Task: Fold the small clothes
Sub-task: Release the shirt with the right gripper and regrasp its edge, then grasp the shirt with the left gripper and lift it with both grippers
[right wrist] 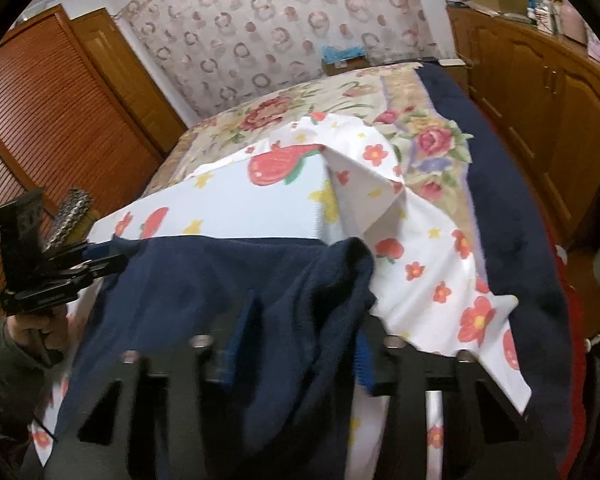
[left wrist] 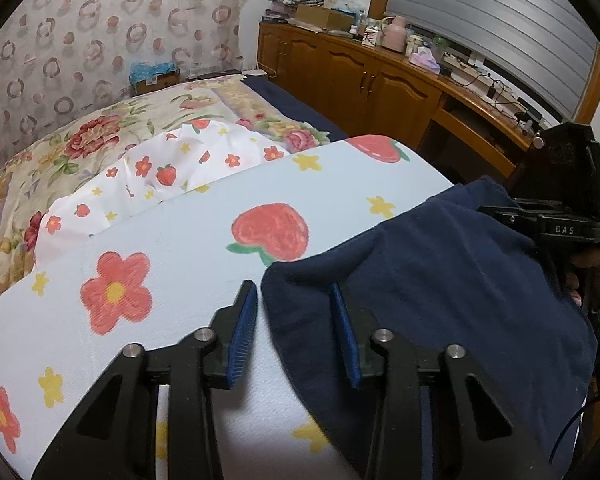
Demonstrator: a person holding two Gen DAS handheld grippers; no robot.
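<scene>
A dark navy garment (left wrist: 440, 280) lies on a raised surface covered by a white cloth (left wrist: 172, 248) printed with strawberries and flowers. My left gripper (left wrist: 294, 312) is open, its jaws set around the garment's left edge; the right blue pad (left wrist: 346, 340) rests on the fabric. In the right wrist view the garment (right wrist: 220, 300) drapes over my right gripper (right wrist: 296, 352), whose jaws stand apart with bunched fabric between and over them. The left gripper (right wrist: 100, 262) shows at the garment's far left corner. The right gripper body (left wrist: 560, 216) shows at the garment's far right.
The printed cloth (right wrist: 420, 248) hangs over a bed with a floral quilt (left wrist: 100, 136) and a navy sheet (right wrist: 516, 216). A wooden cabinet (left wrist: 360, 76) with clutter runs along the right. A louvred wooden wardrobe (right wrist: 52, 120) stands left. A patterned curtain (right wrist: 280, 20) hangs behind.
</scene>
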